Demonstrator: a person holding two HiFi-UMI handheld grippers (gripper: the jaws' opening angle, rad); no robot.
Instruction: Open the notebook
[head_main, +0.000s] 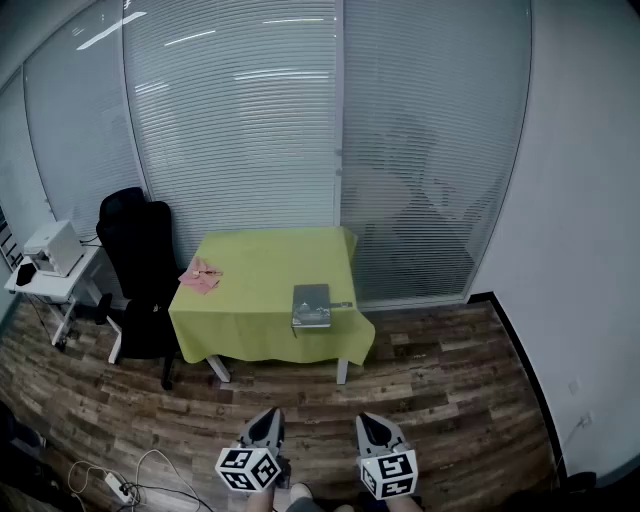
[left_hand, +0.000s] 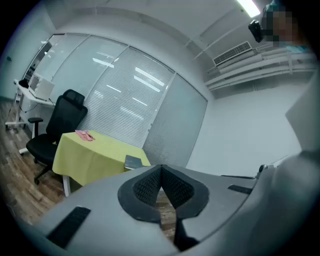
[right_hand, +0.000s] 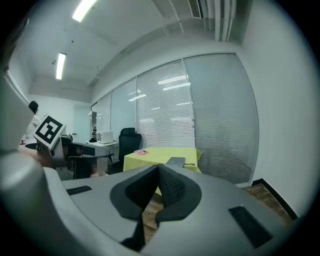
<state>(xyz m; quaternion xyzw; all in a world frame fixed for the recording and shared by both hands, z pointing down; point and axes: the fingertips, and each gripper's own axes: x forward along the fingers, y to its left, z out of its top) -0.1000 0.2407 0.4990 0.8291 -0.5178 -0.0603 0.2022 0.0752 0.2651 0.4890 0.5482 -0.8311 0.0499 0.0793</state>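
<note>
In the head view, a square table under a yellow-green cloth (head_main: 262, 300) stood against a glass wall with white blinds (head_main: 240, 120), across a dark wood-plank floor (head_main: 440, 390). The closed grey notebook (head_main: 311, 305) lay flat near the table's front edge, towards its right corner, with a crumpled pink cloth (head_main: 200, 276) at the left edge, well apart from it. A black office chair (head_main: 140, 270) stood just beside the table's left side. The left gripper (head_main: 270, 413) and the right gripper (head_main: 367, 419) showed at the bottom edge, side by side over the floor and well short of the table.

In the left gripper view, the two black ribbed pads met at their tips with nothing between them. The notebook (left_hand: 133, 161) sat beyond them on the table's near corner, untouched.

In the right gripper view, the jaws were likewise pressed together and empty. The notebook (right_hand: 175, 161) lay on the cloth straight ahead, its cover down, and the left gripper's marker cube (right_hand: 49, 131) showed at the left.
</note>
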